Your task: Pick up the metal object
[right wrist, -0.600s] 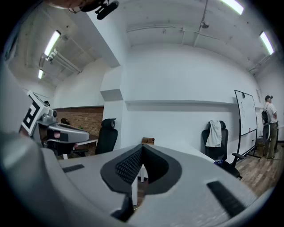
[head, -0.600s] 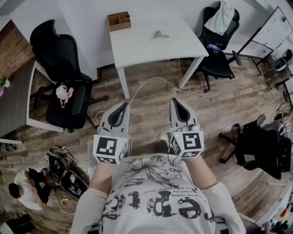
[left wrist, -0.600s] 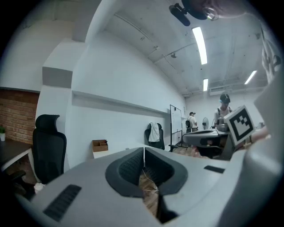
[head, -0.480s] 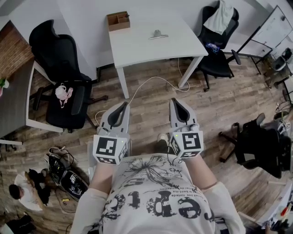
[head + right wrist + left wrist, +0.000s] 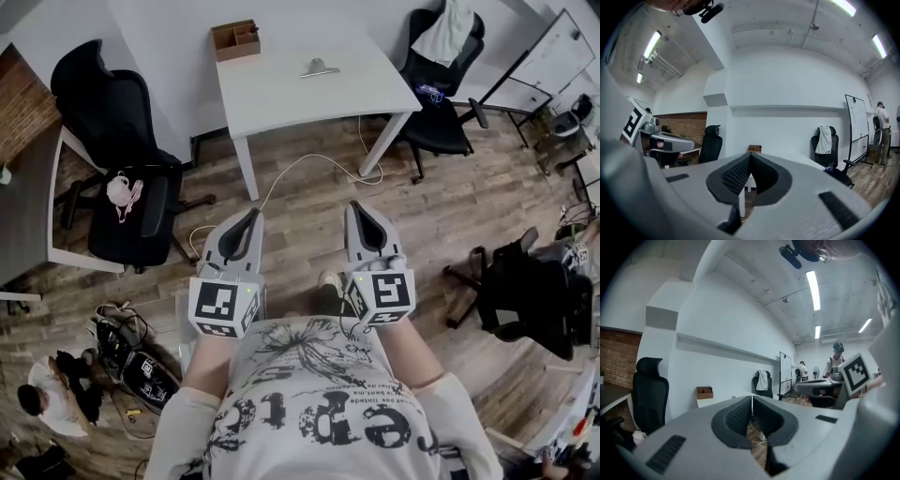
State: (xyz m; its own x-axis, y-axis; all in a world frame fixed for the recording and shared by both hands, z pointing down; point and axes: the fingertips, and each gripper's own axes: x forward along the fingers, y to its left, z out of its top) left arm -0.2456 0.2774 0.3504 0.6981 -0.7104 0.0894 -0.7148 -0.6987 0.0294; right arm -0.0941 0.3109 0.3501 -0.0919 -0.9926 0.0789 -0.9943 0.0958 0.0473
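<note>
A small metal clip-like object (image 5: 320, 67) lies on the white table (image 5: 281, 94) ahead of me in the head view. Both grippers are held close to my chest, well short of the table. My left gripper (image 5: 251, 217) is shut with nothing in it; its jaw tips meet (image 5: 752, 398). My right gripper (image 5: 360, 207) is also shut and empty, jaw tips together (image 5: 750, 155). Both point toward the table. In the gripper views the metal object is too small to make out.
A brown wooden organizer (image 5: 235, 40) stands at the table's far left corner. Black office chairs stand left (image 5: 117, 178) and right (image 5: 441, 84) of the table. A white cable (image 5: 309, 169) runs across the wood floor under it. Another chair (image 5: 534, 300) is at my right.
The whole scene has shifted slightly up and left in the head view; the grippers hold the same pose, both still shut.
</note>
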